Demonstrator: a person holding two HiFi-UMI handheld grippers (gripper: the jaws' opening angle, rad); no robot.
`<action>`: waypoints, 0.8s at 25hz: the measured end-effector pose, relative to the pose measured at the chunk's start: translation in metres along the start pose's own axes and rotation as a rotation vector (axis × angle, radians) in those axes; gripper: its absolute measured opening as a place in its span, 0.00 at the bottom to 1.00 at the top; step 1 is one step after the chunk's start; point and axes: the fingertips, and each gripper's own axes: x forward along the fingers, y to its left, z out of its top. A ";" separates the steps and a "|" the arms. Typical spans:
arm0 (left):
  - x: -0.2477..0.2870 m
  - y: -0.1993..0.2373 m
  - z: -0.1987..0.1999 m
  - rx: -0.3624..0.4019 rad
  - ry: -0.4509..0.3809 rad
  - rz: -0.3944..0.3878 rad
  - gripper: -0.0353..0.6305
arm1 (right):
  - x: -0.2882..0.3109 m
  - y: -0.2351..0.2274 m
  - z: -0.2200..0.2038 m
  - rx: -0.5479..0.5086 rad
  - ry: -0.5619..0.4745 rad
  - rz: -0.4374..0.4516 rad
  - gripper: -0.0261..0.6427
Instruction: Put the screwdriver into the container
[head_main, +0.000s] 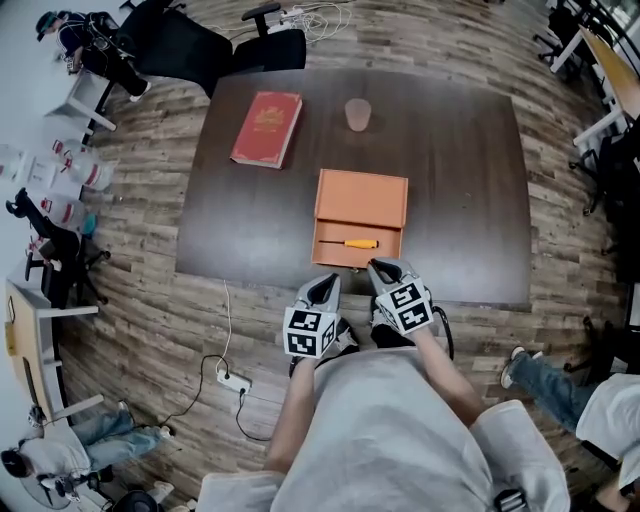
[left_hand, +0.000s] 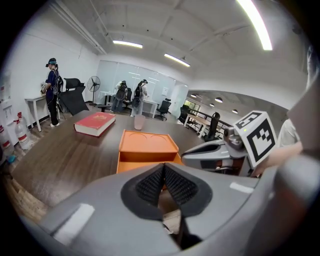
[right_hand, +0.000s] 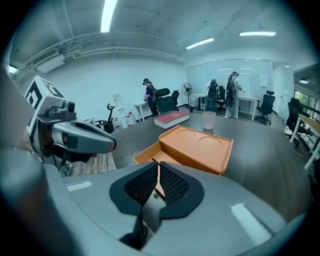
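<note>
Seemingly the screwdriver lies in the orange container.

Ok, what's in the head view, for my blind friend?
A screwdriver lies in the open drawer of an orange box on a table. The left gripper and right gripper hover at its near edge; a book and cup sit behind.

Head view steeply overhead — gripper views low, close; all share container.
</note>
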 end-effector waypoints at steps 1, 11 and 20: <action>0.000 0.001 0.000 0.000 0.001 0.002 0.13 | 0.001 0.000 0.000 0.002 -0.002 0.004 0.05; 0.010 -0.007 -0.005 0.023 0.038 -0.012 0.13 | 0.000 0.002 -0.009 0.023 -0.006 0.030 0.04; 0.014 -0.014 -0.008 0.027 0.053 -0.018 0.13 | -0.004 -0.002 -0.017 0.044 -0.003 0.036 0.04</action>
